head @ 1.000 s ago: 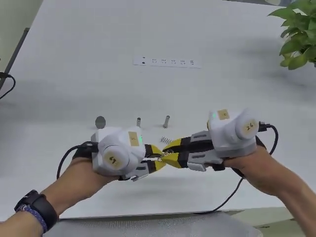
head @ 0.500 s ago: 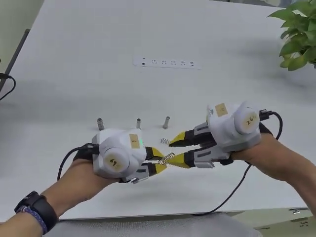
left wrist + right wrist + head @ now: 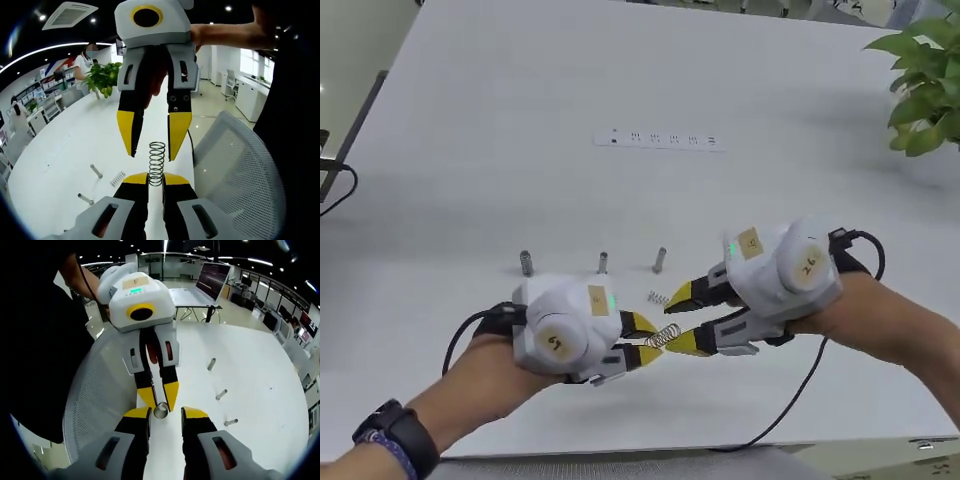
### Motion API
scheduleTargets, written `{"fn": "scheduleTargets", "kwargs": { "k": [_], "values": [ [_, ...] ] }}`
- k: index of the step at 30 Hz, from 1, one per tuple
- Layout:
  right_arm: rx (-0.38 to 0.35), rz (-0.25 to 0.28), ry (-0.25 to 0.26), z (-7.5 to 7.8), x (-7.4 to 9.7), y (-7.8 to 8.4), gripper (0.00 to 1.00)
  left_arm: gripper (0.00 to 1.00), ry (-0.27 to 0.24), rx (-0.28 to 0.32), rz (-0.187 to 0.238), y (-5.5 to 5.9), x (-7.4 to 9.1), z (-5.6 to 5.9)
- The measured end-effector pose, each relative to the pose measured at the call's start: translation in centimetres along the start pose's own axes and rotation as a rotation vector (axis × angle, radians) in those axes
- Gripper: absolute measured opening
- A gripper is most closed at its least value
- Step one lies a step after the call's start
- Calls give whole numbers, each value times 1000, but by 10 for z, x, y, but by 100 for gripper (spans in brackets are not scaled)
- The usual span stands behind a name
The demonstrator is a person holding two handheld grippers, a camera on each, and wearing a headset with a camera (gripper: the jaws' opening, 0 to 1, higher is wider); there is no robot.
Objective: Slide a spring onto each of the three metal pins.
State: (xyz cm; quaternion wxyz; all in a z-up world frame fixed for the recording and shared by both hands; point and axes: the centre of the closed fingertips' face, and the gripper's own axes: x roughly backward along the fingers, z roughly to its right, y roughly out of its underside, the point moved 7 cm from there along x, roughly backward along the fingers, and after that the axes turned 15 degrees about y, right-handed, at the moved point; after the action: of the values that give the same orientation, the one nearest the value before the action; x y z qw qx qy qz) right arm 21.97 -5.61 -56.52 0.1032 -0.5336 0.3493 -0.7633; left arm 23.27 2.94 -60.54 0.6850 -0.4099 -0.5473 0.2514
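Power strip (image 3: 660, 140) far centre; plant (image 3: 925, 90) far right; perhaps laptop (image 3: 212, 277) behind.

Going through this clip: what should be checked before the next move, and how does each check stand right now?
1. Left gripper clamped on the held spring: ok.
2. Right gripper open, jaws either side of the spring's free end: ok.
3. Held spring straight, not kinked: ok.
4. Middle pin and right pin upright and bare: ok.
5. Left pin already carrying a spring: cannot tell, too small.
6. Loose spring lying on the table, apart from both grippers: ok.
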Motion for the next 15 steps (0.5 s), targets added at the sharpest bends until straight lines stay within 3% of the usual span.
{"fn": "scheduleTargets", "kwargs": {
  "k": [15],
  "values": [
    [107, -40, -29, -4, -7, 0, 17, 2, -2, -7, -2, -2, 0, 2]
  ]
}}
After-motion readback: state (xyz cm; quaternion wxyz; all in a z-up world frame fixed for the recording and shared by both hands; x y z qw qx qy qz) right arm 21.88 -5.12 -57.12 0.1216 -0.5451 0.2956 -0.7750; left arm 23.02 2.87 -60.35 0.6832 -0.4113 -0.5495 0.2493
